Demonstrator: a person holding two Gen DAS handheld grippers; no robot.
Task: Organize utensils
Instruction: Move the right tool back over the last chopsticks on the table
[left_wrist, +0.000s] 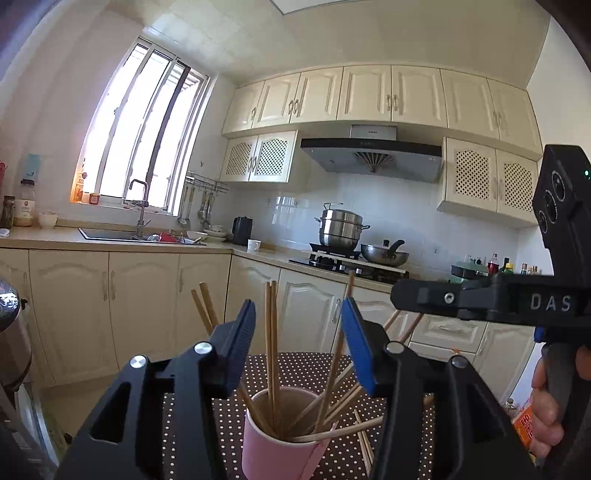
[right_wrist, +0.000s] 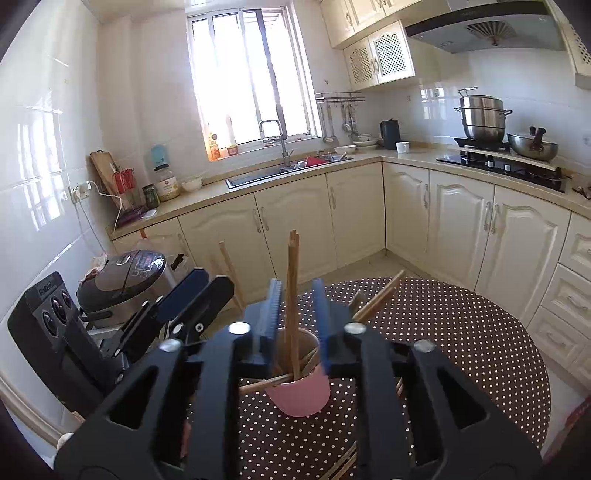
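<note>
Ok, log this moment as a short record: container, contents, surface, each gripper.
container: pink cup, upright
contents: wooden chopsticks, some upright, some leaning out over the rim
surface: brown tablecloth with white dots; a few loose chopsticks lie on it beside the cup
left gripper: open, jaws either side of the chopsticks
right gripper: open, upright chopsticks between its jaws, not clamped

Desk (right_wrist: 461, 332): round top, dark brown cloth with white polka dots; its far edge curves toward the cream floor cabinets. Pink cup (right_wrist: 299, 397) stands upright on it, nearer the left side in the right wrist view, mouth open and holding a fan of wooden chopsticks (right_wrist: 293, 295). A few loose chopsticks (left_wrist: 364, 439) lie flat on the cloth just beside the cup, partly hidden by the gripper frames. Right half of the cloth is bare dots.
</note>
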